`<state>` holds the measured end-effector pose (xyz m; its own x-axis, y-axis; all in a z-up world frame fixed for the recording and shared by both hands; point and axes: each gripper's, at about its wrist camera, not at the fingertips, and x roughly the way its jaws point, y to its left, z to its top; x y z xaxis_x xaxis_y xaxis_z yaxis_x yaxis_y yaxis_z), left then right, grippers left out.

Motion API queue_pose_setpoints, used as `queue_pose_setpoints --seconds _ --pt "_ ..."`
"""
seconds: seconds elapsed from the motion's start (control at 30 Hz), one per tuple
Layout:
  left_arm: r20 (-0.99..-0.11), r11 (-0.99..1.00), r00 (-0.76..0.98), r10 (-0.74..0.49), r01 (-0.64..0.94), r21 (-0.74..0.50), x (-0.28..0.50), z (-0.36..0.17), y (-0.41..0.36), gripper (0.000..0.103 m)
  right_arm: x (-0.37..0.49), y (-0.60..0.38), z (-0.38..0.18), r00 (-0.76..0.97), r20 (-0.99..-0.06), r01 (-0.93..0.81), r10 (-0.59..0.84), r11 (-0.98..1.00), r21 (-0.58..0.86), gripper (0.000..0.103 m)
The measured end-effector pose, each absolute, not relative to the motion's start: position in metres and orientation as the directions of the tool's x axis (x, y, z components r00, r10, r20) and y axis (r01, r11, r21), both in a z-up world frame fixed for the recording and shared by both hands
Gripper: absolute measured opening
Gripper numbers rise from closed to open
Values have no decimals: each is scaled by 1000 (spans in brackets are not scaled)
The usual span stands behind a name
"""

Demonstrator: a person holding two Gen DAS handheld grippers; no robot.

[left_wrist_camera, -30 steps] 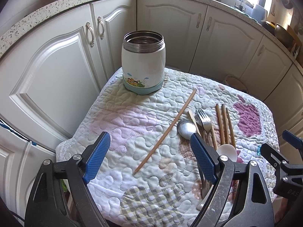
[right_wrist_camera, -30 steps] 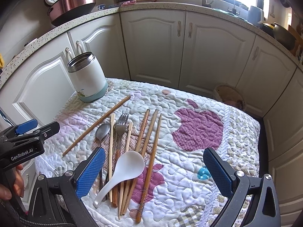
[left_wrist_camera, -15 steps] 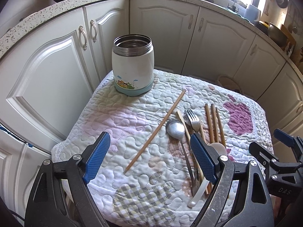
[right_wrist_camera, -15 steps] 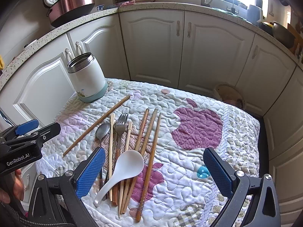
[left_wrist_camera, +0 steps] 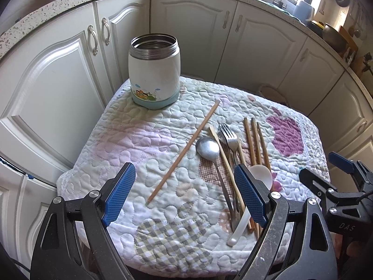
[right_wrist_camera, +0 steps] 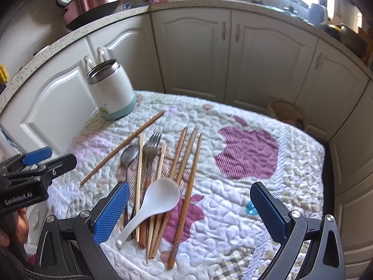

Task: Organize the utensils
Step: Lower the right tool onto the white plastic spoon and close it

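A white jar [left_wrist_camera: 154, 72] with a steel rim stands open at the quilt's far left corner; it also shows in the right wrist view [right_wrist_camera: 111, 91]. One chopstick [left_wrist_camera: 185, 149] lies apart, diagonal. Beside it lie a metal spoon [left_wrist_camera: 208, 148], a fork [left_wrist_camera: 229, 137], several chopsticks [left_wrist_camera: 255, 141] and a white plastic spoon [right_wrist_camera: 160, 198]. My left gripper [left_wrist_camera: 184, 193] is open and empty above the quilt's near edge. My right gripper [right_wrist_camera: 190, 212] is open and empty above the utensil handles.
The quilted cloth [right_wrist_camera: 244, 200] covers a small table ringed by white cabinets [right_wrist_camera: 268, 56]. A rice cooker [right_wrist_camera: 89, 1] sits on the counter. A small blue object [right_wrist_camera: 250, 208] lies on the quilt at right.
The left gripper has drawn back and shifted left, so the jar and utensils sit more to the right in its view. The right gripper has barely moved. Both stay open.
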<state>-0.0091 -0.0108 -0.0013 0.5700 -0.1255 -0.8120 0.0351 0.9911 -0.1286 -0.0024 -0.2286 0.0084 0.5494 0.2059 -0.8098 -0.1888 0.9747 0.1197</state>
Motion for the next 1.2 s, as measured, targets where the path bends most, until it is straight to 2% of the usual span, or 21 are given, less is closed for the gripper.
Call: queue_pose_setpoints --seconds 0.1,0.17,0.2,0.27,0.33,0.5,0.9,0.97,1.03,1.2 --pt "-817 991 562 -128 48 -123 -10 -5 -11 87 -6 -227 -3 517 -816 -232 258 960 156 95" --pt "-824 991 551 -129 48 -123 -10 -7 -10 87 -5 -227 -12 494 -822 -242 283 953 182 81" --pt "-828 991 546 -128 46 -123 -9 -8 -9 87 -4 -228 -18 471 -835 -242 284 952 187 77" --pt "-835 992 535 -125 38 -124 -7 -10 -6 87 1 -231 -31 429 -850 -233 307 946 224 63" --pt "-839 991 529 -127 33 -129 -4 -12 -3 87 7 -235 -41 393 -858 -223 331 939 261 53" --pt "-844 992 522 -127 44 -122 5 -12 0 87 23 -238 -52 368 -841 -235 396 915 328 47" --pt "-858 991 498 -126 106 -85 39 -23 -11 87 42 -235 -70 309 -844 -282 439 889 360 38" --pt "-863 990 489 -129 114 -84 42 -26 -13 87 43 -234 -69 307 -844 -287 439 889 358 32" --pt "-867 988 475 -148 118 -104 42 -28 -15 87 43 -232 -69 305 -846 -295 437 888 353 31" --pt "-886 980 424 -187 139 -141 40 -41 -23 87 40 -226 -71 295 -848 -336 441 878 340 16"
